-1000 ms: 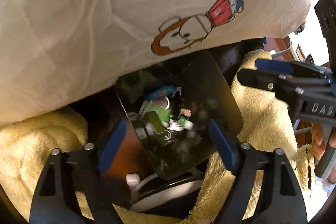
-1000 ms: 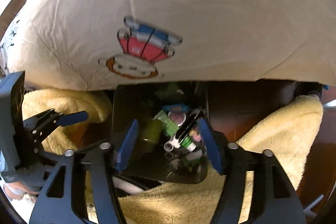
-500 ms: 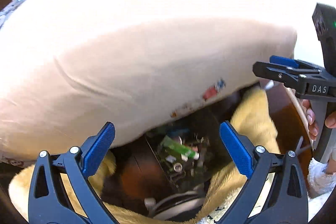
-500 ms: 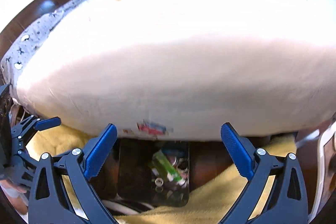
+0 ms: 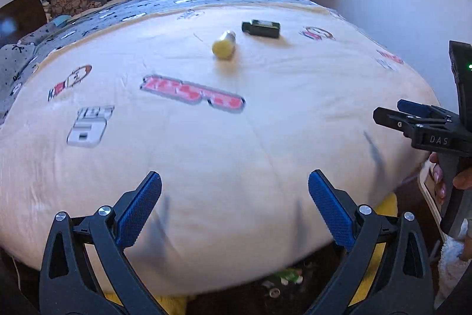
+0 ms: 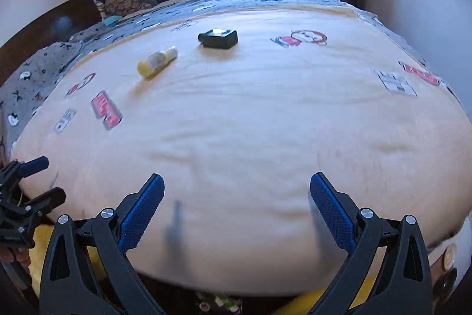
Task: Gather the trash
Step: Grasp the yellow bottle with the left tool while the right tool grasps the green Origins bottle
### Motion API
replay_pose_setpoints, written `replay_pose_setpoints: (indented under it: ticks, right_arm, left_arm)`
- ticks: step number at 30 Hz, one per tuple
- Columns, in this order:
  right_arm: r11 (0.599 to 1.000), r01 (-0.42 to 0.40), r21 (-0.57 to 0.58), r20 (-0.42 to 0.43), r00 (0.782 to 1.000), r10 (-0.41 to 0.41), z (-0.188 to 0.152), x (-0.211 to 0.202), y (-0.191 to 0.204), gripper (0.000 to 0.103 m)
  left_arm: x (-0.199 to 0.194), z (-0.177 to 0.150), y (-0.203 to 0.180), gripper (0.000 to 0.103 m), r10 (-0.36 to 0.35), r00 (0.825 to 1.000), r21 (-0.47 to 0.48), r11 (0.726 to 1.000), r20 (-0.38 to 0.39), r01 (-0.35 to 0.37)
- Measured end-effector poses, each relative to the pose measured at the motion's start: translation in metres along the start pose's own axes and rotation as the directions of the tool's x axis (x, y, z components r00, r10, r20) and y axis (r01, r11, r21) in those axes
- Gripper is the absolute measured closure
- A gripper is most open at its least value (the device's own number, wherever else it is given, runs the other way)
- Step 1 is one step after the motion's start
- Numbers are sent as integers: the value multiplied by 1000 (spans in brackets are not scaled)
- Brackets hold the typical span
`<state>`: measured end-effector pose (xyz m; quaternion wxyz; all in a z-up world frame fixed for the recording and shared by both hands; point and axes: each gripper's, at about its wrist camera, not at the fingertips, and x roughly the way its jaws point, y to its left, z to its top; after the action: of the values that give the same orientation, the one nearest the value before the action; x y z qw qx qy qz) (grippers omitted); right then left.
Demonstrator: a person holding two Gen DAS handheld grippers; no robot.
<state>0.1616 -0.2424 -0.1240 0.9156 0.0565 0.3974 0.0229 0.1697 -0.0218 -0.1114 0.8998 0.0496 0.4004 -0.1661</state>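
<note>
Both cameras have risen since a second ago, so the trash bin that filled the view now shows only as a sliver of litter [image 5: 284, 276] at the bottom edge, under the overhang of a cream printed duvet [image 5: 236, 138]. The left gripper [image 5: 235, 208] has its blue pads wide apart with nothing between them; the right gripper [image 6: 237, 210] is equally spread and empty (each also appears at the side edge of the other's view). Toward the upper centre of the frame, on the duvet, a yellow-capped tube [image 5: 224, 48] lies just beside a dark green bottle [image 5: 261, 28].
</note>
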Motion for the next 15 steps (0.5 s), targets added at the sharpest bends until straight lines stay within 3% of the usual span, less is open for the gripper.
replay_pose_setpoints:
  ticks: [8,15]
  right_arm:
    - [997,32,-63,-26,999,-34,90,79,1,4]
    - [997,32,-67,-70,997,-37,144,146,5,5]
  left_arm:
    - [61,67,14,15,42,999,9,999,-15,-42]
    - [110,110,30,25,41,998,-12,999,-47,-41]
